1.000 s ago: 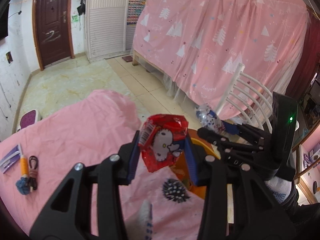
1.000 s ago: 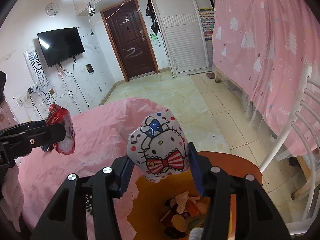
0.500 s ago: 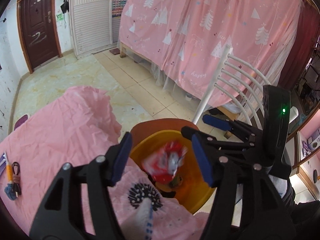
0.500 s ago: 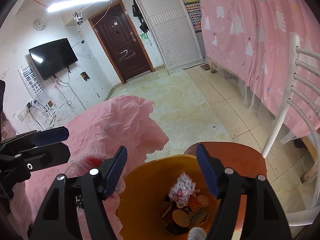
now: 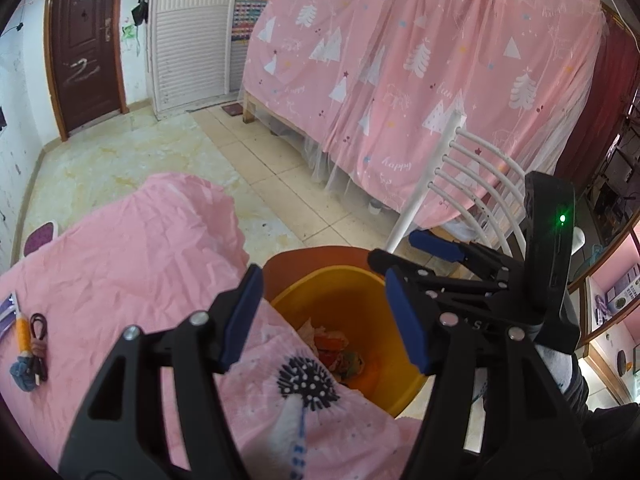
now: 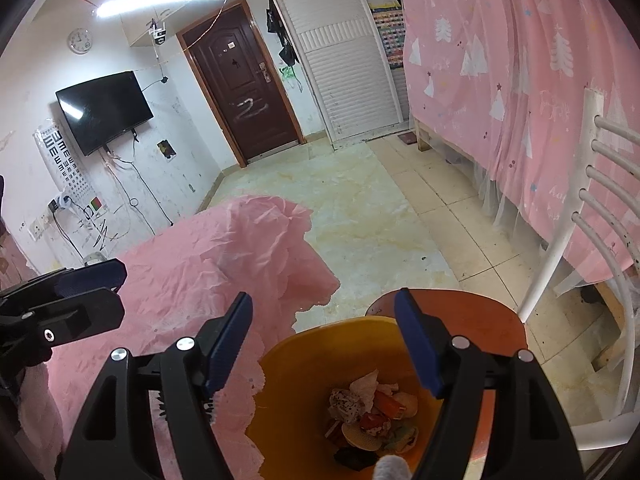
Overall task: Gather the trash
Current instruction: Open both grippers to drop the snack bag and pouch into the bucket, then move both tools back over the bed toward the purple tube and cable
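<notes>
both grippers hang over the orange bin [image 6: 304,364], which stands on a round orange seat [image 6: 480,312] at the near right of the pink-covered table [image 5: 120,256]. the left gripper [image 5: 324,320] has its jaws apart with nothing between them, and they have just been opening. the right gripper [image 6: 324,344] is likewise spread wide and empty, its jaws also having just parted. the trash [image 6: 372,412] lies in a heap at the bottom of the bin, a spotted white wrapper and a red one among scraps of paper and peel. this reads as a finished drop: both hands are free for the next piece.

a second ago the left gripper was clamped on a red cartoon-cat wrapper and the right on a white one with a red bow, both held above the bin; half a second ago they were falling in.

farther left on the table lie a small orange tool and a looped black cord [image 5: 38,328], which may be next. beyond stand the white chair [image 5: 460,184] and the pink curtain [image 5: 440,60].
</notes>
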`<state>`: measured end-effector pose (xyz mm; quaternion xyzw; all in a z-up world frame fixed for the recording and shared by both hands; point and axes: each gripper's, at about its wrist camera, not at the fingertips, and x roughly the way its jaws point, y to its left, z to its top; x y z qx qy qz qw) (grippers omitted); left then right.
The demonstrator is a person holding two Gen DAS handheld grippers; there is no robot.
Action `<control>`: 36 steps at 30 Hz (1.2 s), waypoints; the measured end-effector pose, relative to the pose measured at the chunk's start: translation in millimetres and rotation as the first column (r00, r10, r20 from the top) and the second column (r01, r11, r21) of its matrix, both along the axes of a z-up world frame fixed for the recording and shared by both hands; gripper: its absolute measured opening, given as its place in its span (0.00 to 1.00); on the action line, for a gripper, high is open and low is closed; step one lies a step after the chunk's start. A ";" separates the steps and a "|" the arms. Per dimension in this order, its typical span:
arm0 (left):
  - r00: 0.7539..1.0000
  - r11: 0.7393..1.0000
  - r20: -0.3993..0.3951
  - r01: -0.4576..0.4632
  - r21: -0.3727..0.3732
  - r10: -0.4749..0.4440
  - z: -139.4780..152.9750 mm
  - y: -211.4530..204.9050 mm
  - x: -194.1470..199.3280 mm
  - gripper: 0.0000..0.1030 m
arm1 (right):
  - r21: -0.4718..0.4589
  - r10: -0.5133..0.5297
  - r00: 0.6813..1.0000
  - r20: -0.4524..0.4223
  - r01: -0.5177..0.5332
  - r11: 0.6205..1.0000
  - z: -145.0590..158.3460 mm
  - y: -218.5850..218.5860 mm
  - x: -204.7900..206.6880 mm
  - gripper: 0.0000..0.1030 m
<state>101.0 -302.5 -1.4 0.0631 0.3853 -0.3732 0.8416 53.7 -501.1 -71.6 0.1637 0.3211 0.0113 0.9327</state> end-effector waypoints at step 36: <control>0.938 0.940 0.081 -0.331 -0.083 0.337 20.3 264.7 53.3 0.81 | -0.158 0.315 0.947 -0.069 -0.322 0.933 45.3 277.6 102.8 0.66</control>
